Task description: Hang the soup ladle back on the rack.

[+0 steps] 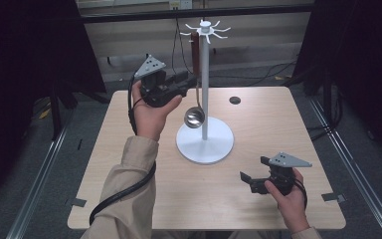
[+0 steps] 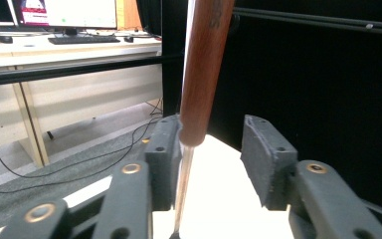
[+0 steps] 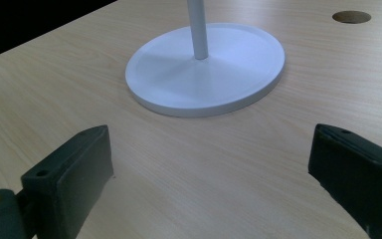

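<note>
A ladle [image 1: 194, 118] with a red-brown wooden handle [image 2: 204, 74] and a steel bowl hangs from a hook of the white stand [image 1: 205, 74] at the table's middle. My left gripper [image 1: 189, 79] is raised beside the stand, its jaws on either side of the handle's lower end. In the left gripper view [image 2: 210, 122] the handle rests against one pad while the other pad stands clear of it, so the jaws are open. My right gripper [image 1: 252, 168] sits low over the front right of the table, open and holding nothing [image 3: 210, 134], facing the stand's round base [image 3: 205, 69].
The light wooden table [image 1: 278, 129] has a small dark hole [image 1: 235, 100] behind the stand at the right. Several bare hooks ring the stand's top. Black curtains flank the table; cables lie on the floor behind. A desk with monitors [image 2: 64, 15] is farther back.
</note>
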Action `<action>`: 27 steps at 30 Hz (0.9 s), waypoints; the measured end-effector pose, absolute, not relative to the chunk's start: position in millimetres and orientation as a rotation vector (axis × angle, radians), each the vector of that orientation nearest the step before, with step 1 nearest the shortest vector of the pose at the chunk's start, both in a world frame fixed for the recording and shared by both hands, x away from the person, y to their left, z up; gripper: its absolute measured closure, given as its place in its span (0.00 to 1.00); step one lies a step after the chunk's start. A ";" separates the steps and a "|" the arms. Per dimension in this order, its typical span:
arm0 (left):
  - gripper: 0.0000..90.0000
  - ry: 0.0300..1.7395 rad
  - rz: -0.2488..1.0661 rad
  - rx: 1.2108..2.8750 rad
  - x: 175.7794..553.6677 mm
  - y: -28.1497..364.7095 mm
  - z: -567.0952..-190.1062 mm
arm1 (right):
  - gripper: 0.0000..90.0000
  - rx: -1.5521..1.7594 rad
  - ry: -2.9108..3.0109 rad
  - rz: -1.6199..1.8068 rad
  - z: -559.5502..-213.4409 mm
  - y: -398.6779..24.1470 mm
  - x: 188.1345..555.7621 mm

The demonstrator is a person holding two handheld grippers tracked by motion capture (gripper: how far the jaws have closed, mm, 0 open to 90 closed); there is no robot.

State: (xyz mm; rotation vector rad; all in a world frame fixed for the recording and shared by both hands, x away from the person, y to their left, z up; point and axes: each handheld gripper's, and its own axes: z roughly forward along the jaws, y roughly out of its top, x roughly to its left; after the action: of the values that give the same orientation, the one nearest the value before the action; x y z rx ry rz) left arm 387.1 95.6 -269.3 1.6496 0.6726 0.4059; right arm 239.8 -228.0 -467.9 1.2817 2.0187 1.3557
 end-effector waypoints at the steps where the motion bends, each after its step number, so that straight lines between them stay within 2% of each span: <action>1: 0.61 0.671 0.411 1.645 386.9 95.6 -271.2 | 0.03 1.280 2.017 1.352 -467.8 -228.2 239.7; 11: 0.42 0.690 0.429 1.666 381.9 107.0 -285.9 | 0.03 1.277 2.015 1.351 -466.4 -228.0 238.3; 27: 0.22 0.711 0.480 1.710 370.3 122.7 -309.6 | 0.03 1.272 2.029 1.342 -467.1 -226.5 238.1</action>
State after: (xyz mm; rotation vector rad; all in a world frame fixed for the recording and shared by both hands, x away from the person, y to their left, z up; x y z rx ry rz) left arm 370.3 122.7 -309.6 1.7099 0.7115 0.4802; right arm 238.1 -226.5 -467.1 1.2720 2.0294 1.3422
